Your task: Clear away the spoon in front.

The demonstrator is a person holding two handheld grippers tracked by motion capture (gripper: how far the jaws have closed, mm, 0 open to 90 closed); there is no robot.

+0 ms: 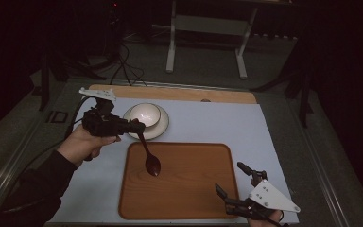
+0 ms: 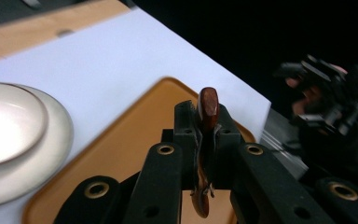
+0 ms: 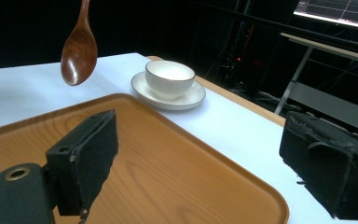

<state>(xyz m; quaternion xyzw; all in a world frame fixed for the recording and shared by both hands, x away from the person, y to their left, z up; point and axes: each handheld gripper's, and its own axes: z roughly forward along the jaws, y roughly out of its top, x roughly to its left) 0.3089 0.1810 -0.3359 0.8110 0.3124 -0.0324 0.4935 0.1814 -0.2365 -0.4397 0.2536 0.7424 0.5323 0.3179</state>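
We look down on a pale blue table top [image 1: 208,123] in a dark room, a metal stand behind it. On it lies a wooden tray [image 1: 189,189]. Our left gripper [image 1: 134,126] pinches the handle of a dark wooden spoon [image 1: 151,163], which hangs bowl-down above the tray's left part. Just beyond the tray sits a white bowl [image 1: 145,114] on a saucer [image 1: 163,126]. Our right gripper [image 1: 234,182] hovers spread wide, holding nothing, at the tray's near right corner. We can read no labels or writing.

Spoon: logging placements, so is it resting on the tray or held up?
Held up: left gripper clamps the spoon, bowl end hanging above the tray.
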